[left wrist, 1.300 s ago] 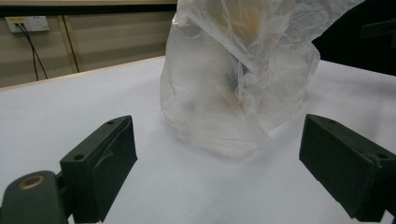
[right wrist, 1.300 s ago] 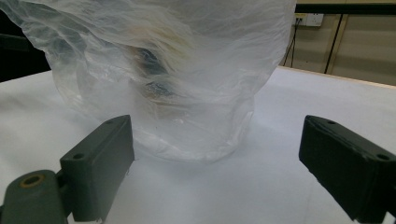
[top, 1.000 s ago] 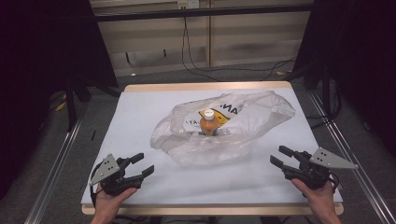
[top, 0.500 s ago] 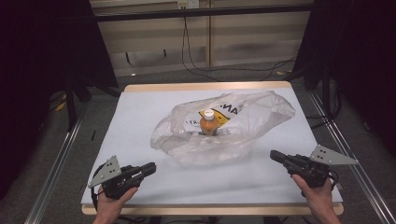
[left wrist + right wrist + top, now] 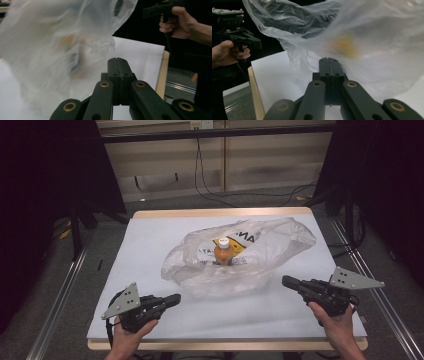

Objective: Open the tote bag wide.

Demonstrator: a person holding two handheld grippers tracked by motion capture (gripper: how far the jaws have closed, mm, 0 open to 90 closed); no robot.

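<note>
Two hand-held grippers appear at the near edge of the bench (image 5: 150,227). Left hand-held gripper (image 5: 172,299): held in the person's left hand (image 5: 127,337) at about 7 o'clock on the white bench surface, jaws pressed fully together with nothing between them, having just been closing; the tips point toward 2 o'clock, at the bag. In the left gripper view the two black jaws meet flush along their length, and the blurred bag (image 5: 62,45) rises just beyond them at 10 to 12 o'clock, apart from the tips. Right hand-held gripper (image 5: 286,281): held in the person's right hand (image 5: 340,325) at about 4 o'clock on the bench, jaws likewise brought together on nothing, having just been closing; the tips point toward 10 o'clock. In the right gripper view the closed jaws stand in front of the bag film, which spreads from 11 to 3 o'clock; whether the tips touch it cannot be told. Clear plastic bag (image 5: 250,255): lies crumpled at the centre of the bench, between the two grippers and just beyond both, with dark lettering and a yellow patch on its far side. Orange bottle (image 5: 223,254): stands upright inside the bag, white cap uppermost, near the bag's centre.
</note>
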